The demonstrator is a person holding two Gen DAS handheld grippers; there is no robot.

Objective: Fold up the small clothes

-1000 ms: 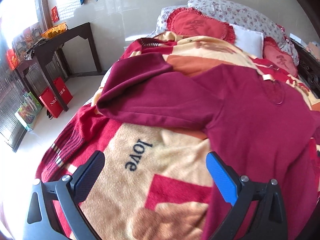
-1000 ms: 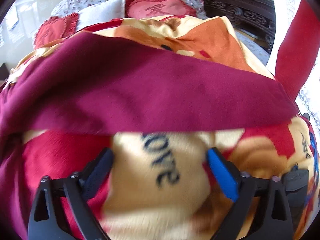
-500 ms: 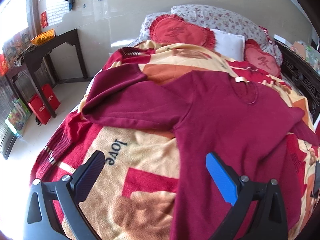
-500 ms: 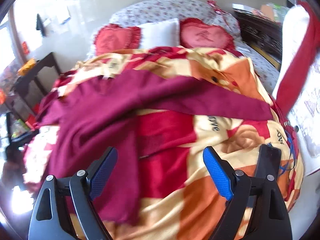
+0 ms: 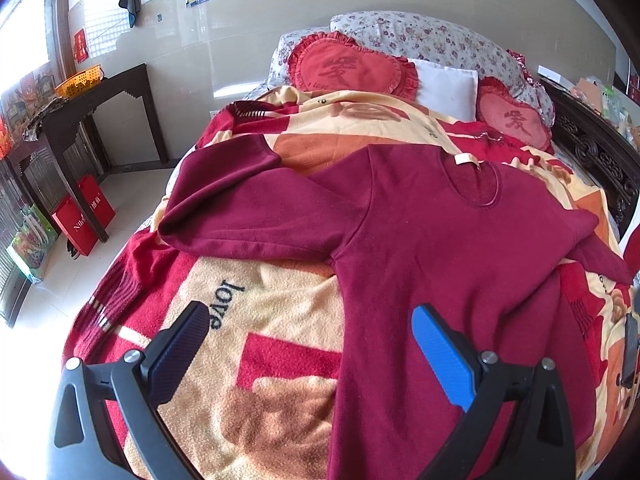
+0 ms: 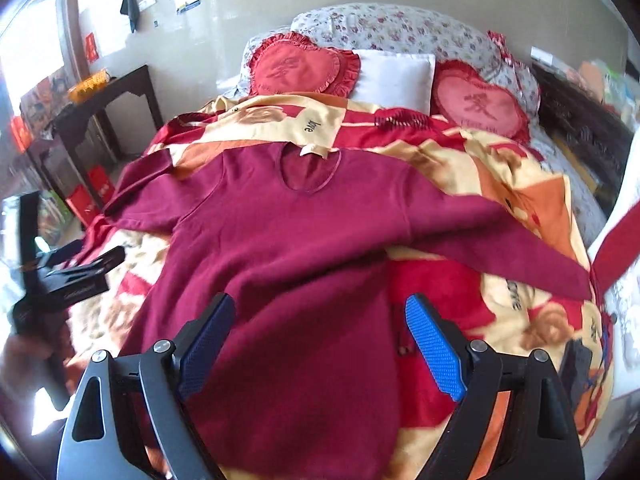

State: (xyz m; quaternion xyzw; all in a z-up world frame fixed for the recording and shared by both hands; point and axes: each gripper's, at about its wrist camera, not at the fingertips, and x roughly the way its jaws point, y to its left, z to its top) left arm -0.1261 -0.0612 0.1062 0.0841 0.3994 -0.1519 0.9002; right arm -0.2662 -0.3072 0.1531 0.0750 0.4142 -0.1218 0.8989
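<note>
A dark red long-sleeved sweater (image 5: 432, 232) lies flat and face up on the patterned blanket (image 5: 276, 320), neck toward the pillows, both sleeves spread out to the sides. It also shows in the right wrist view (image 6: 288, 248). My left gripper (image 5: 312, 340) is open and empty, above the sweater's left side near the hem. My right gripper (image 6: 320, 332) is open and empty, above the lower body of the sweater. The left gripper is visible at the left edge of the right wrist view (image 6: 76, 268).
Heart-shaped red cushions (image 5: 348, 68) and a white pillow (image 5: 444, 88) lie at the head of the bed. A dark side table (image 5: 84, 108) and red bags (image 5: 80, 216) stand on the floor to the left. A dark carved bed frame (image 5: 600, 160) runs along the right.
Both grippers have pulled back and up from the bed. The right gripper swung from the right sleeve to over the sweater's lower body. The whole sweater now shows.
</note>
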